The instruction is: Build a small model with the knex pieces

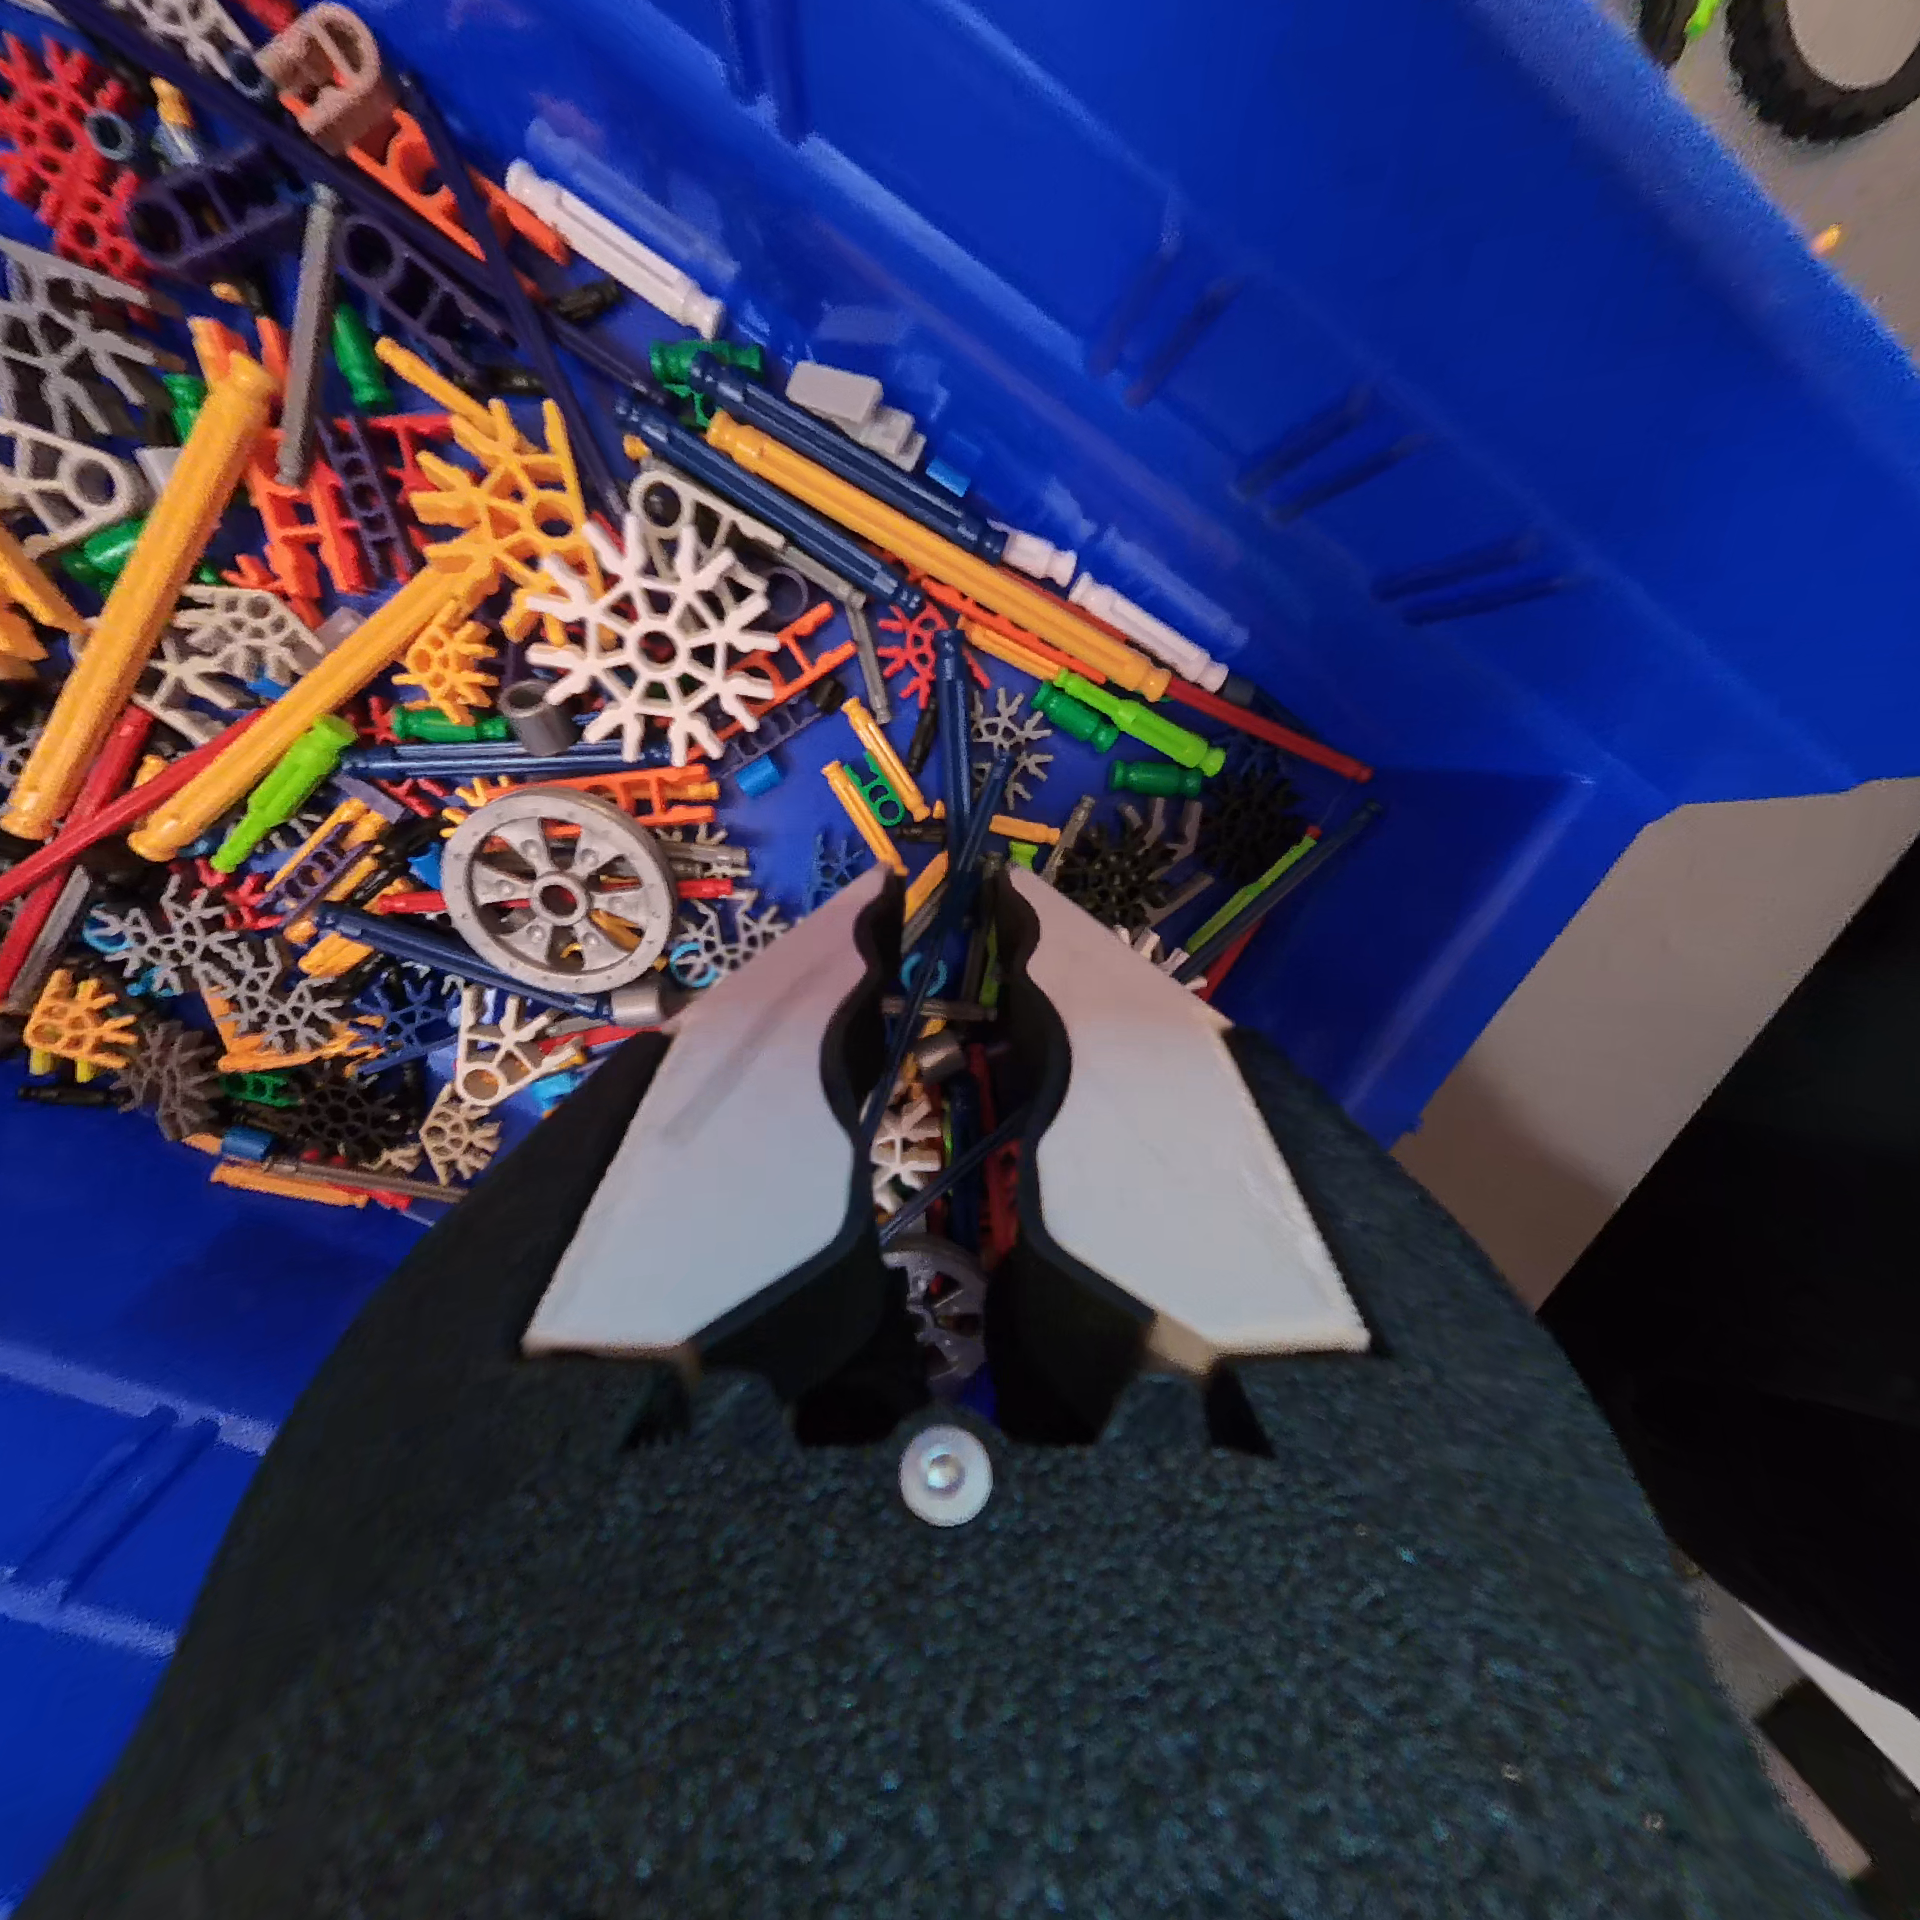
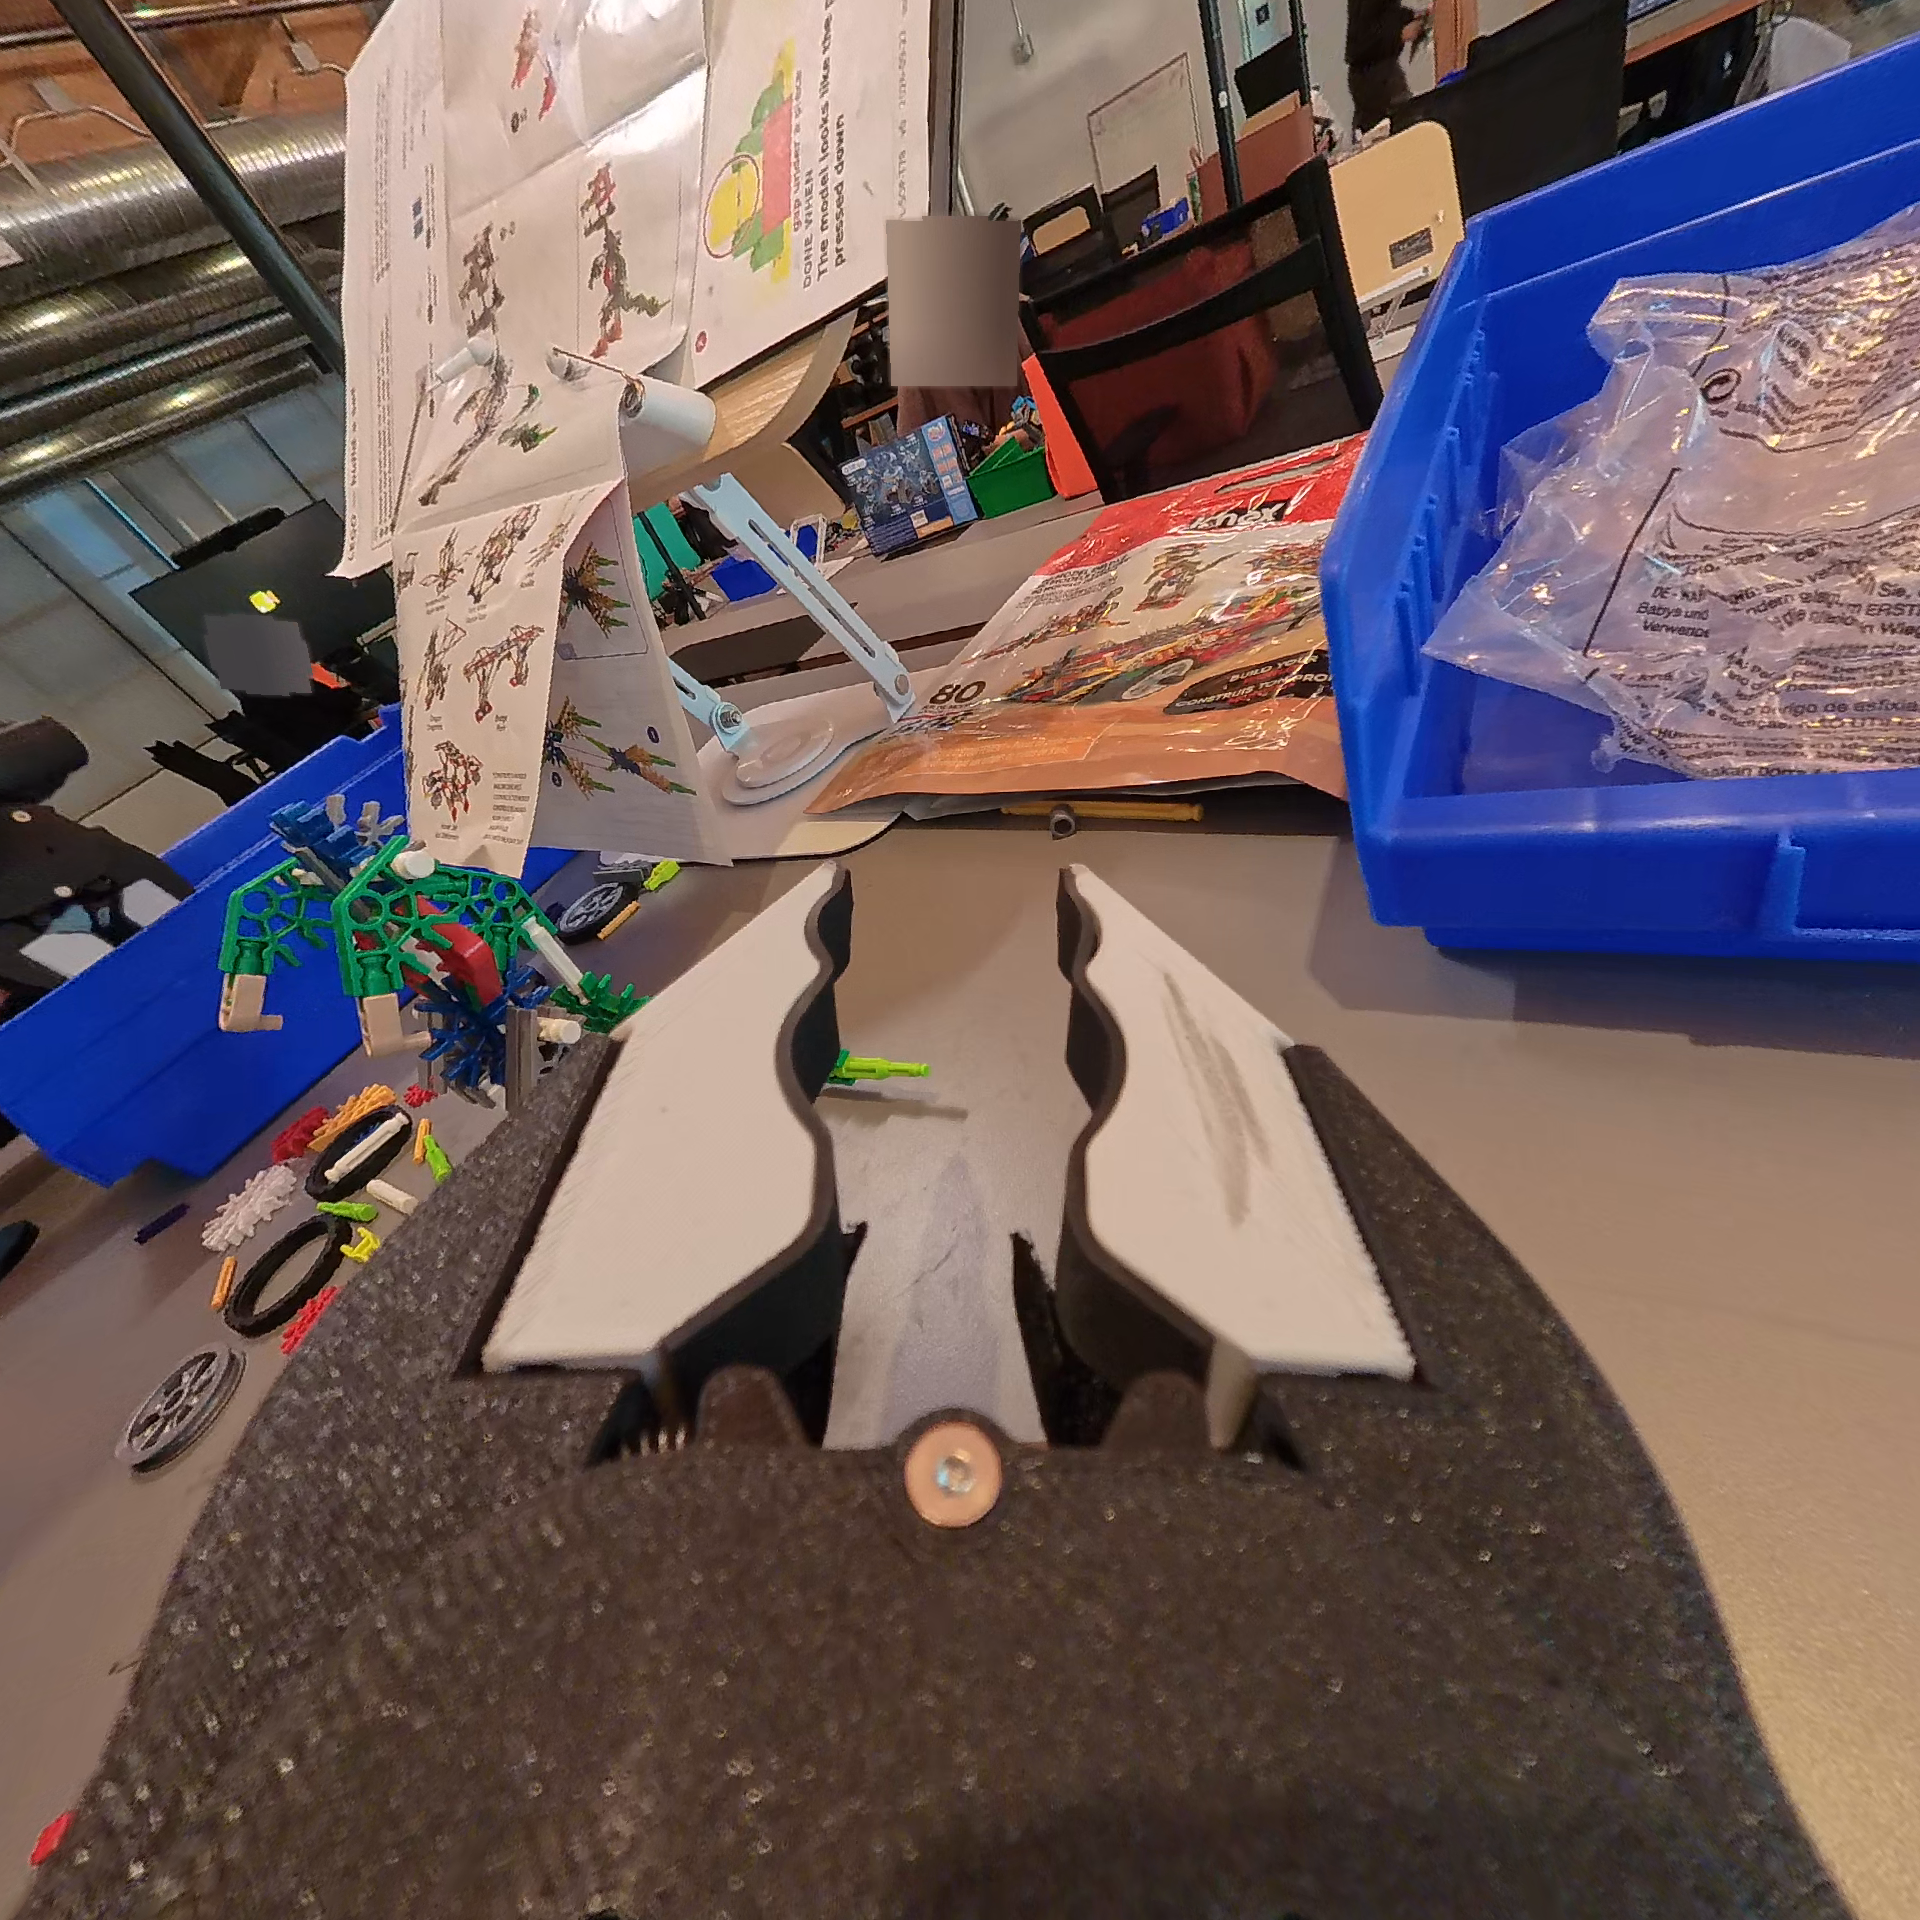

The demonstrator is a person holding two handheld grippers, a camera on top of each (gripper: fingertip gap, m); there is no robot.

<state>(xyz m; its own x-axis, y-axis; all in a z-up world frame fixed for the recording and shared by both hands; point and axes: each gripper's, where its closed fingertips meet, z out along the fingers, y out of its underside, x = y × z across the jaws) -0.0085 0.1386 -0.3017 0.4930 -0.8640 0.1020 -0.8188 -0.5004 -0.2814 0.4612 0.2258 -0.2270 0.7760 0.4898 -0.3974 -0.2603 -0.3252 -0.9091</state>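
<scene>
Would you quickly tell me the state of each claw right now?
Left claw: nearly shut, over the bin of parts; a hold cannot be told.
Right claw: open, empty, above the table.

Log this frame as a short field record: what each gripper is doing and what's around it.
left gripper: jaws nearly shut, over a blue bin of mixed construction-toy pieces; whether it grips a thin dark blue rod is unclear
nearby: white snowflake connector, grey wheel
right gripper: open, empty, above the grey table
nearby: green toy model, second blue bin holding clear plastic bags
</scene>
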